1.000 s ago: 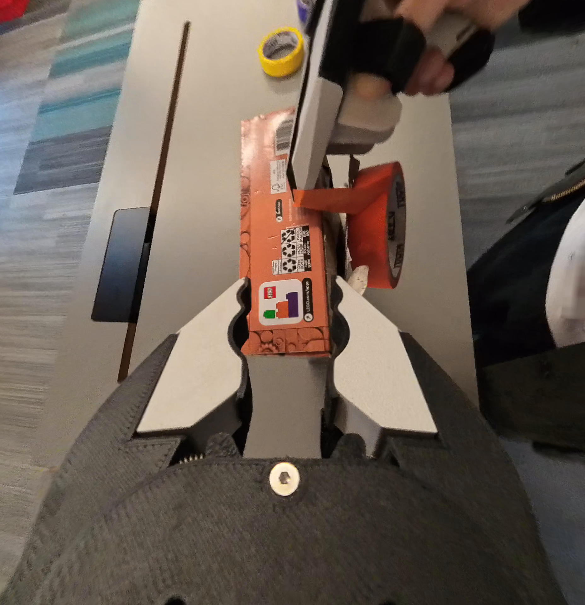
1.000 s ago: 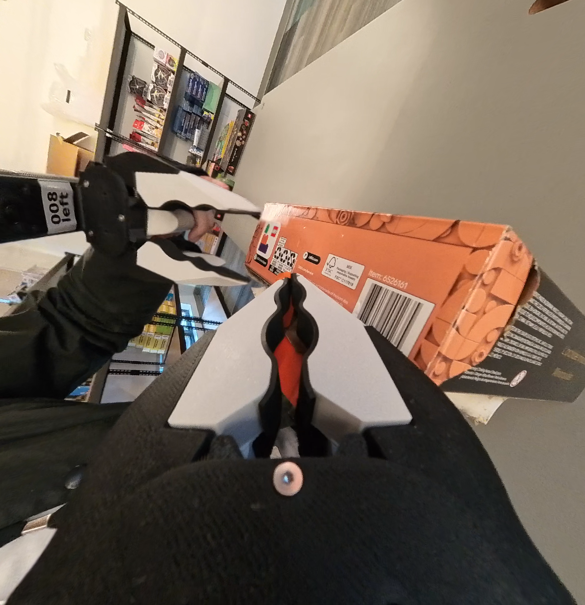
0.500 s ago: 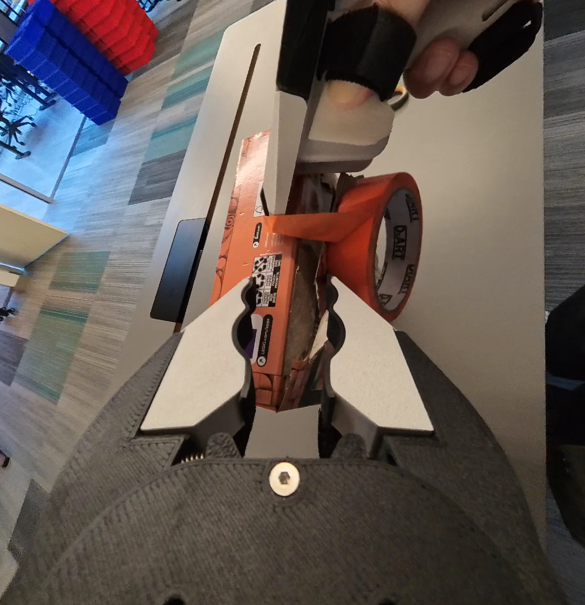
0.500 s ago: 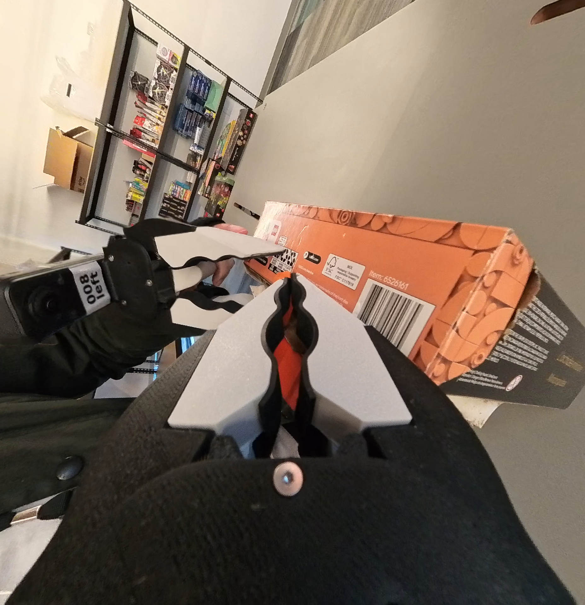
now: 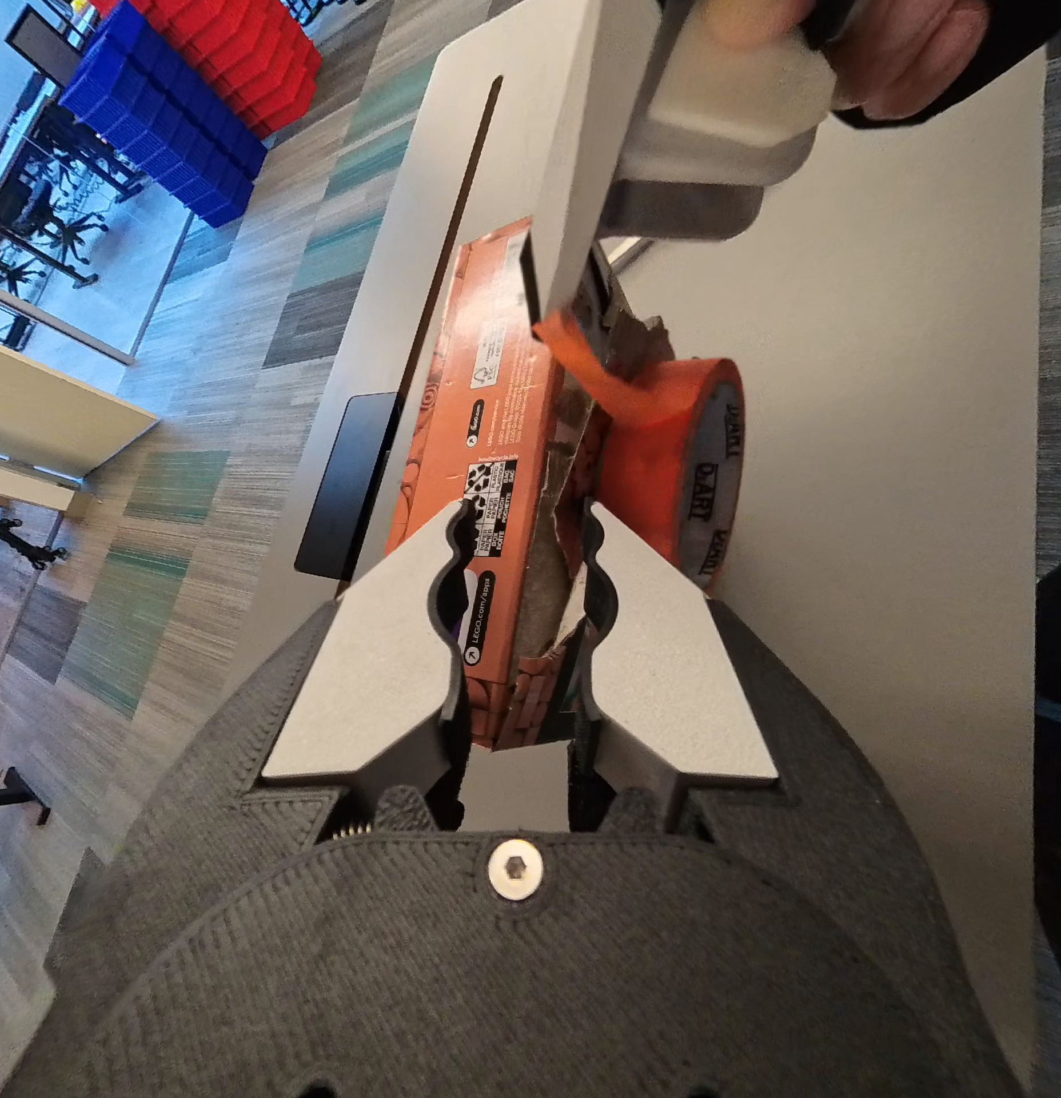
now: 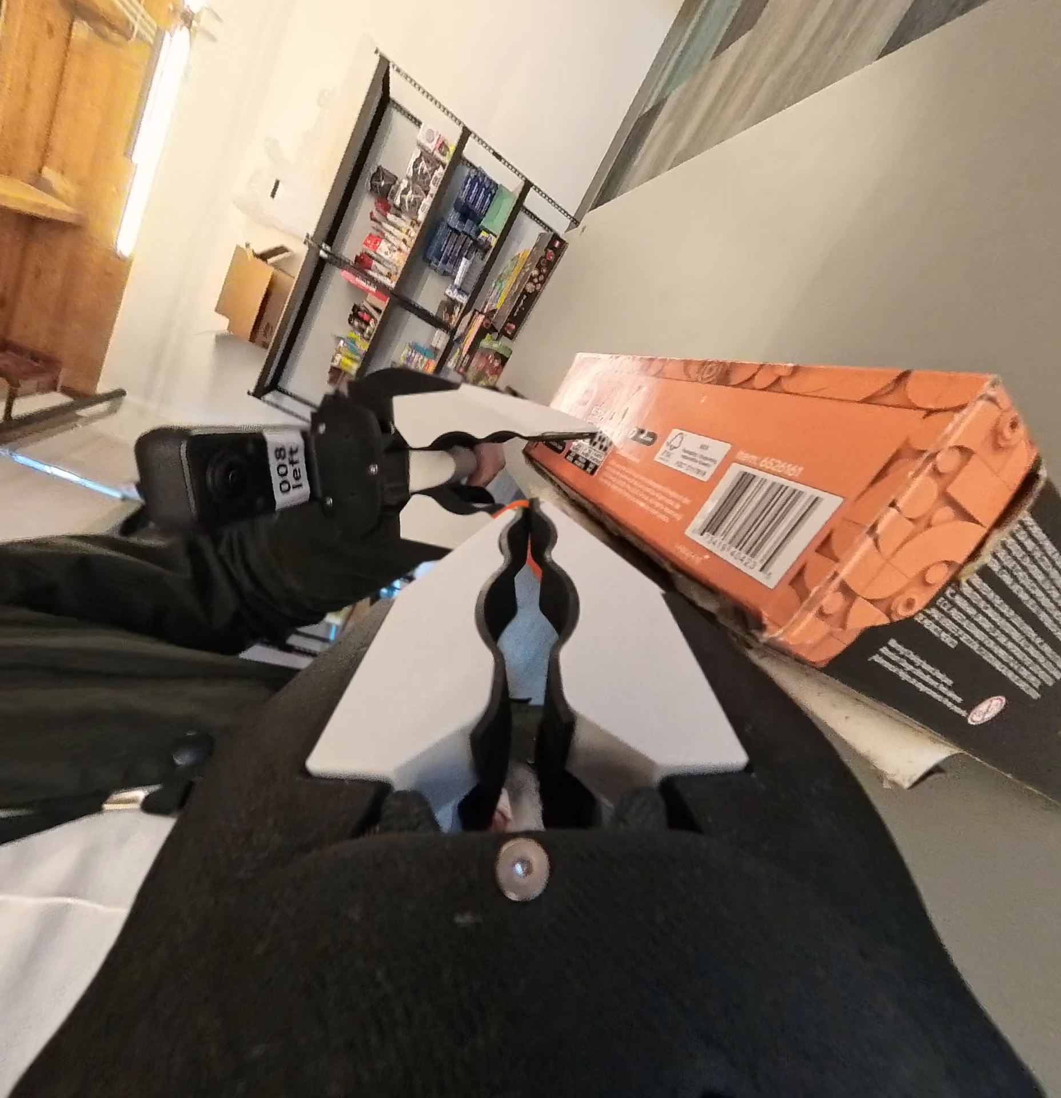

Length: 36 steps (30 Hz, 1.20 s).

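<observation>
Left wrist view: left gripper [image 5: 525, 600] straddles the near end of the box [image 5: 492, 451] on the table [image 5: 872, 416], jaws wide, contact unclear. Right gripper [image 6: 525, 523] pinches the tape strip [image 5: 587, 362] pulled from the roll [image 5: 682, 451] beside the box. Box looks light, stiff cardboard, its torn flap fragile; best held by the long sides.
</observation>
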{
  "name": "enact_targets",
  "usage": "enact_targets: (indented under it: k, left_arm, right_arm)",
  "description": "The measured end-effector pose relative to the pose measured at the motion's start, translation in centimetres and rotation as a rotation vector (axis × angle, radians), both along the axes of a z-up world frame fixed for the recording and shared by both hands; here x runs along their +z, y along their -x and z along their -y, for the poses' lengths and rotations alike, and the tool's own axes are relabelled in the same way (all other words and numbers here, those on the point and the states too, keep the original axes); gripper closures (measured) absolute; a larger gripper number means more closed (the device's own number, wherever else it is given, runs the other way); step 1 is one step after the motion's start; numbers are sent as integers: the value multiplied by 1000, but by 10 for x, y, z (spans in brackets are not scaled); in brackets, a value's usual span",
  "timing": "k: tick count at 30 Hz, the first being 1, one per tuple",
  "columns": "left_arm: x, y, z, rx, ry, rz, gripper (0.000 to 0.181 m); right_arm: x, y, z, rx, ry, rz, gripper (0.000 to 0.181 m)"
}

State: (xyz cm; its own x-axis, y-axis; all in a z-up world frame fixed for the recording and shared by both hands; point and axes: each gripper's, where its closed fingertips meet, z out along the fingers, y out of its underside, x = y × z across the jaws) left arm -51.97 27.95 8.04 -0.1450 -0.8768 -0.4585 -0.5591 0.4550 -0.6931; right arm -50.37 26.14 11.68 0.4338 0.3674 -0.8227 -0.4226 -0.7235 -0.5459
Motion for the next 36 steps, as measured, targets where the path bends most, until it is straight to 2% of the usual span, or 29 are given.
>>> enact_targets:
  k: [4, 9, 19, 28, 36]
  left_arm:
    - [0, 0, 1, -10, -9, 8, 147]
    - [0, -1, 0, -25, 5, 4, 146]
    - [0, -1, -1, -40, -97, 49, 151]
    - [2, -1, 0, -45, -21, 30, 154]
    - [2, -1, 0, -50, -14, 29, 154]
  right_arm:
    - [-7, 8, 16, 95, -54, 144, 181]
    - [7, 16, 31, 186, -175, 270, 181]
    - [9, 12, 40, 253, -119, 490, 181]
    - [-1, 17, 16, 253, -58, 470, 181]
    - [-2, 18, 29, 238, -31, 449, 181]
